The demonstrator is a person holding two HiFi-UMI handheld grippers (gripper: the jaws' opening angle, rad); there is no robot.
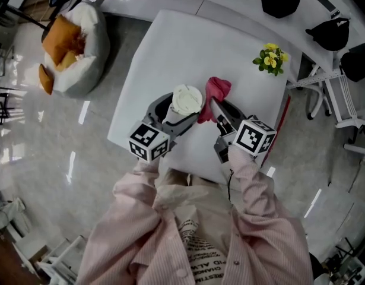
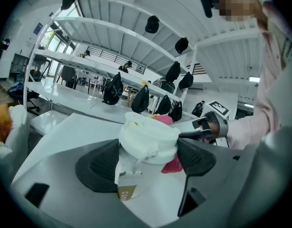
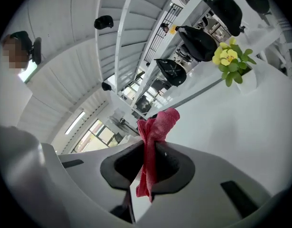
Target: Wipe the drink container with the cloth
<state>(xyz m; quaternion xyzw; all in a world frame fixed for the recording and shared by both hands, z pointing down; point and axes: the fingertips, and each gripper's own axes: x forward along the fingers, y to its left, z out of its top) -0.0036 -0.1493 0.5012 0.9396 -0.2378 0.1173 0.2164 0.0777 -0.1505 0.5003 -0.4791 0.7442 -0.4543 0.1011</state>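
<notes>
While the left gripper [image 1: 177, 114] has its jaws clamped on the lidded cup [image 1: 187, 100] near the worktop's [image 1: 170, 46] front edge, the right gripper [image 1: 215, 108] pinches the pink cloth [image 1: 218, 89] just beside it. Bare worktop lies open behind both.

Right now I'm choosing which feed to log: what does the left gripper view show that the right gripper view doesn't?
Left gripper view only: the lidded paper cup clamped in the left tool. Right gripper view only: a clear look at the yellow flowers. Both: the right tool holding the pink cloth, and the white table.
</notes>
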